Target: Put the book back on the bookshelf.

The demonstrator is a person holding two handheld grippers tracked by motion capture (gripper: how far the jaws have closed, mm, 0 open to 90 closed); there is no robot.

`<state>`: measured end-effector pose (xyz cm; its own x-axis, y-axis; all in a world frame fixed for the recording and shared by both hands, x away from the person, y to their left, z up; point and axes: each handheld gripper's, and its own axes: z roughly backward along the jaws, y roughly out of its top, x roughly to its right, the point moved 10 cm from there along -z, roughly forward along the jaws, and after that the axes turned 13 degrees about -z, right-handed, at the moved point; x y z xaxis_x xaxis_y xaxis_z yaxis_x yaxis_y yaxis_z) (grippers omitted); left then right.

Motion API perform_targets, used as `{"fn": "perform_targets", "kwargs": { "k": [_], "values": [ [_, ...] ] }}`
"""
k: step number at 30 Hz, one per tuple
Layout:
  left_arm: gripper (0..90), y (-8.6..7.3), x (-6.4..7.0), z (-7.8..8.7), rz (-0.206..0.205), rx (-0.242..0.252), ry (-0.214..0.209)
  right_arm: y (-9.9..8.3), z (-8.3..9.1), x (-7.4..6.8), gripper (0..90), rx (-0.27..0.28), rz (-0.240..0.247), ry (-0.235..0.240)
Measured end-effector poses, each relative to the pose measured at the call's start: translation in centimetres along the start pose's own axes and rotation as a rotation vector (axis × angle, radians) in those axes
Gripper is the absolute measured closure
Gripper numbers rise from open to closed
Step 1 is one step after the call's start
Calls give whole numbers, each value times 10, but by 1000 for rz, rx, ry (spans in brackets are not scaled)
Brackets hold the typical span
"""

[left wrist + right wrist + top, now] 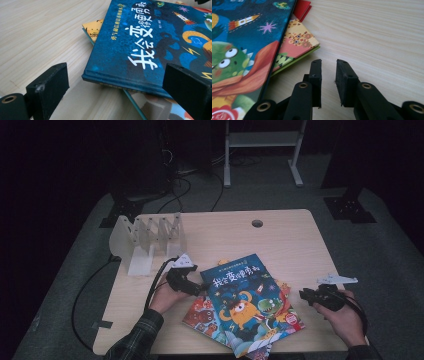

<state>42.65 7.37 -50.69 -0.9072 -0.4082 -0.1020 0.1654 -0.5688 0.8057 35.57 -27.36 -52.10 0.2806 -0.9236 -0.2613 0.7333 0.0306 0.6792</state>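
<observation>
A blue picture book (245, 300) with a cartoon monster cover lies on top of a loose stack of thinner books (200, 314) at the table's front middle. My left gripper (200, 287) is at the blue book's left edge. In the left gripper view the blue book (150, 37) has its spine corner between the wide-apart jaws of the left gripper (116, 75), which is open and touches nothing. My right gripper (305, 295) rests to the right of the stack. Its own view shows the right gripper (329, 62) open by a narrow gap, empty, beside the blue book (242, 30) and an orange patterned book (297, 42).
A white slotted book rack (145, 240) stands at the back left of the wooden table (280, 240). A small round hole (257, 223) sits near the back edge. Black cables run off the table's left side. A white frame stands on the floor behind.
</observation>
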Motion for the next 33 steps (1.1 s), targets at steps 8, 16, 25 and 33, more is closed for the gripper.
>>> {"fn": "perform_targets", "kwargs": {
  "k": [8, 16, 25, 33],
  "values": [
    [56, 6, -3, -8, 1, 3, -26, -9, 15, -5, 727, 5, 9, 10],
    [58, 5, 1, -17, 1, -19, -69, -27, 28, -8, 720, -7, 10, 24],
    [64, 4, 6, -18, 4, -36, -92, -44, 42, -14, 707, -23, 14, 43],
    [65, 2, 7, -18, 7, -43, -94, -58, 51, -22, 682, -34, 28, 63]
  ]
}}
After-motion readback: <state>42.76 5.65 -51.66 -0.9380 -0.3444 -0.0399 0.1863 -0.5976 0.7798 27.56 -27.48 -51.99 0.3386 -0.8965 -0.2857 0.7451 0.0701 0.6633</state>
